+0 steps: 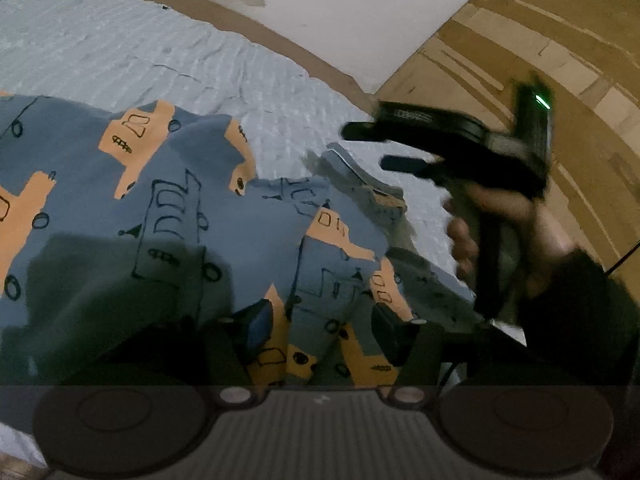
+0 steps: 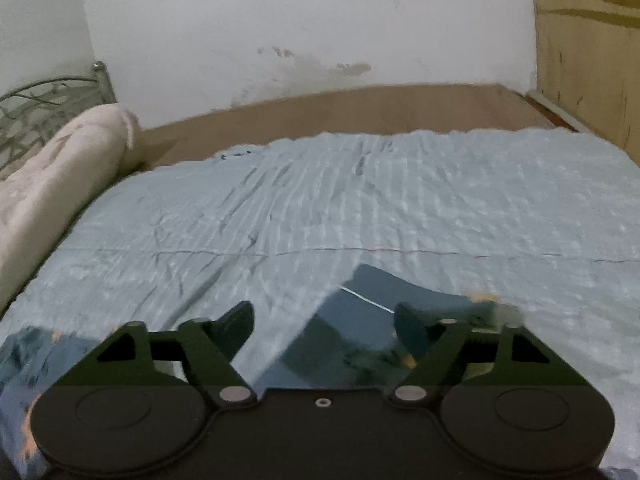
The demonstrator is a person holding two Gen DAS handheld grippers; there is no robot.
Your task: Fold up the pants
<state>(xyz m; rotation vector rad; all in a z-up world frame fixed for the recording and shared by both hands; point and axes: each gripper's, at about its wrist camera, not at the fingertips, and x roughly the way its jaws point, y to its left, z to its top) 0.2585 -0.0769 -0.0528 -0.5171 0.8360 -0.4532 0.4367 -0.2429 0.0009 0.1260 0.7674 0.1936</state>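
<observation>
The pants (image 1: pixel 160 208) are blue with orange truck prints and lie bunched on the pale blue bedspread (image 1: pixel 120 48). My left gripper (image 1: pixel 324 328) is open, its fingers on either side of a fold of the pants fabric. My right gripper (image 1: pixel 364 148) shows in the left wrist view, open, hovering just above the pants' far edge. In the right wrist view my right gripper (image 2: pixel 324 320) is open and empty, with a blue part of the pants (image 2: pixel 360 320) lying between and under its fingers.
A rolled pale pillow (image 2: pixel 60 184) lies at the bed's left edge by a metal headboard (image 2: pixel 44 108). A brown bed frame (image 2: pixel 360 108) and white wall (image 2: pixel 300 20) are behind. A wooden cabinet (image 2: pixel 588 60) stands at the right.
</observation>
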